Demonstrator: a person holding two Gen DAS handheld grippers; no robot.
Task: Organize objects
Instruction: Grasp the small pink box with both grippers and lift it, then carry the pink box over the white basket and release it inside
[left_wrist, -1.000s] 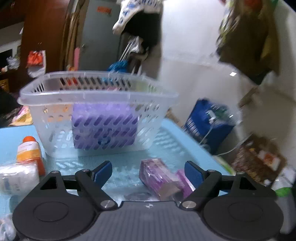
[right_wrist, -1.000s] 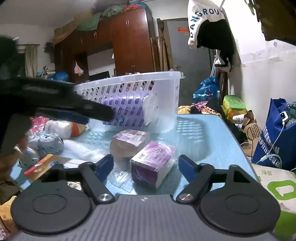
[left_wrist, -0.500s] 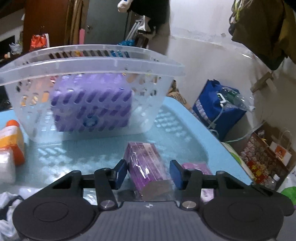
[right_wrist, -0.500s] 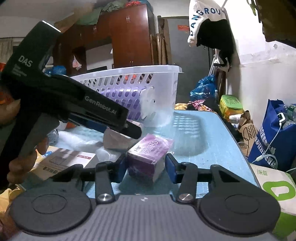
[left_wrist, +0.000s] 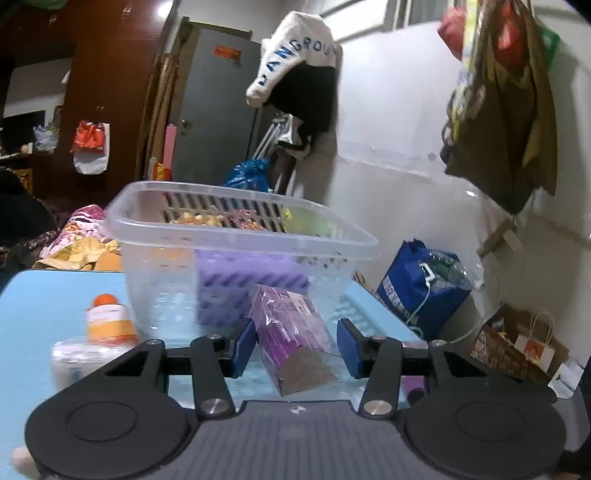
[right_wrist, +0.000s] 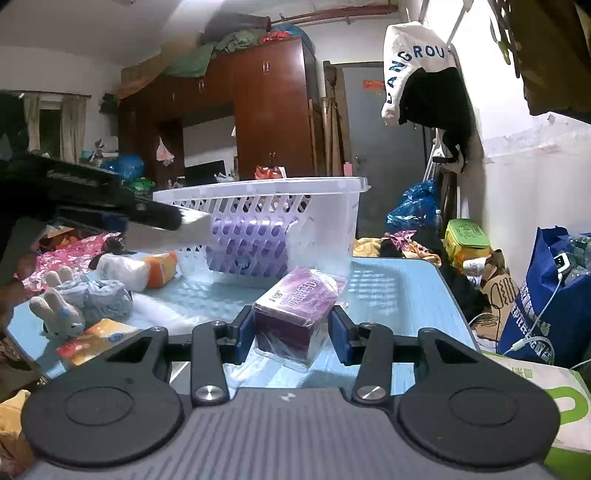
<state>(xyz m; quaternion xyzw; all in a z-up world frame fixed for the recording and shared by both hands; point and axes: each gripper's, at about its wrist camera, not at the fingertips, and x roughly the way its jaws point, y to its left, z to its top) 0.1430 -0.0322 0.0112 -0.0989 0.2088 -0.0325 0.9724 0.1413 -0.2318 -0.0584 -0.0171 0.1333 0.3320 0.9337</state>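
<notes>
Purple, film-wrapped tissue packs are sitting in both claws. The left claw (left_wrist: 296, 346) is gripping one tissue pack (left_wrist: 293, 338), raised and tilted before the clear basket (left_wrist: 236, 236), presumably for dropping in. The right claw (right_wrist: 291, 334) is closing narrowly around a second pack (right_wrist: 297, 308); whether it is lifting off the blue surface (right_wrist: 399, 291) cannot be told.

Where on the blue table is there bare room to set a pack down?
Bare blue table lies right of the basket, out to the far edge. The left side is crowded: toy rabbit, white bundle, orange packet. Each gripper holds a purple pack.
</notes>
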